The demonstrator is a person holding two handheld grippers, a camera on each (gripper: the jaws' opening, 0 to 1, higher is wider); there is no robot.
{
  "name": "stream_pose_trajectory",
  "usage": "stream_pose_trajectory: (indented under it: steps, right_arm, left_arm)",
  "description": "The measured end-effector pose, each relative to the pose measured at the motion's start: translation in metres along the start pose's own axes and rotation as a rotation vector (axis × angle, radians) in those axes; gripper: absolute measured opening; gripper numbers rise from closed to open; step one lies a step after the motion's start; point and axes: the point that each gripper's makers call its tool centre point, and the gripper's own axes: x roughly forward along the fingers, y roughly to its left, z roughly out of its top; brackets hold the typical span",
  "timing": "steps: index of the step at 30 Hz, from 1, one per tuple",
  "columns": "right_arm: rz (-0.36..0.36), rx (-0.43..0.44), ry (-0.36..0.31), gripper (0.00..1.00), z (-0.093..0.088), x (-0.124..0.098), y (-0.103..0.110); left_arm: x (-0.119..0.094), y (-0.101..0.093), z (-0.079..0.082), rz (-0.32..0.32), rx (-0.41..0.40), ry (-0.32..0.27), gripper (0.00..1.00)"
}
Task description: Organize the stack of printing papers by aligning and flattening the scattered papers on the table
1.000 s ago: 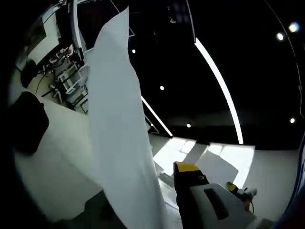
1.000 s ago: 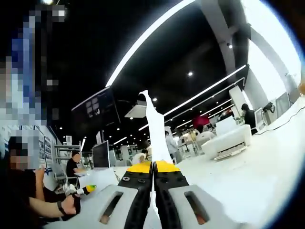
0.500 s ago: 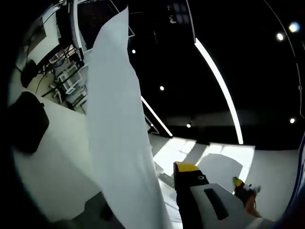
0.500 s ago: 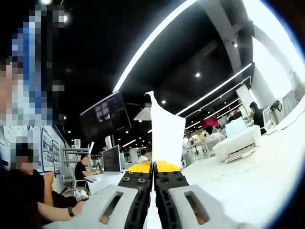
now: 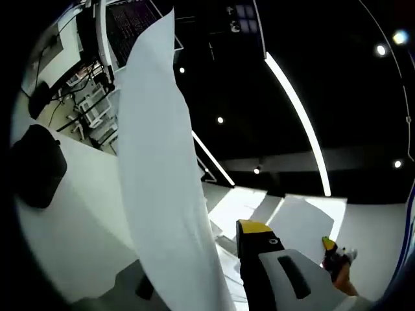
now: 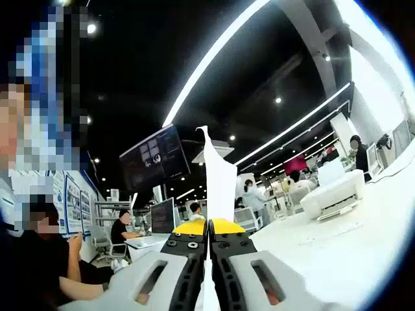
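Paper (image 6: 217, 188) upright, pinched between right tongs (image 6: 209, 228), left tongs (image 5: 249, 228) seemingly clamping paper too

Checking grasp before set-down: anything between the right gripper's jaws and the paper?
Nothing visible. The right gripper has its jaws closed on the paper, which rises straight up from between them. The left gripper view shows a sheet held upright too.

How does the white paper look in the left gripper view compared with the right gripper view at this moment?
In the left gripper view the white printing paper is a broad curved sheet beside the left tongs. In the right gripper view the white printing paper shows as a narrow upright strip pinched between the right tongs. Both stand lifted off the table.
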Motion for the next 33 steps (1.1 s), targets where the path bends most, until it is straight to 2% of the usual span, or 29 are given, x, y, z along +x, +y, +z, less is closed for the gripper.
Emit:
stream_pose_trajectory:
  steps: [7, 13, 25, 33]
  right_arm:
    - [0.025, 0.018, 0.002, 0.0, 0.001, 0.001, 0.008]
    - [0.078, 0.029, 0.027, 0.0, -0.003, 0.005, 0.022]
    - [0.14, 0.064, 0.067, 0.0, -0.006, 0.009, 0.04]
    - [0.195, 0.101, 0.113, 0.0, -0.018, 0.011, 0.051]
  left_arm:
    - [0.0, 0.0, 0.0, 0.0, 0.0, 0.0, 0.2]
    - [0.0, 0.0, 0.0, 0.0, 0.0, 0.0, 0.2]
    - [0.0, 0.0, 0.0, 0.001, -0.004, -0.002, 0.2]
    - [0.0, 0.0, 0.001, 0.001, -0.01, -0.004, 0.2]
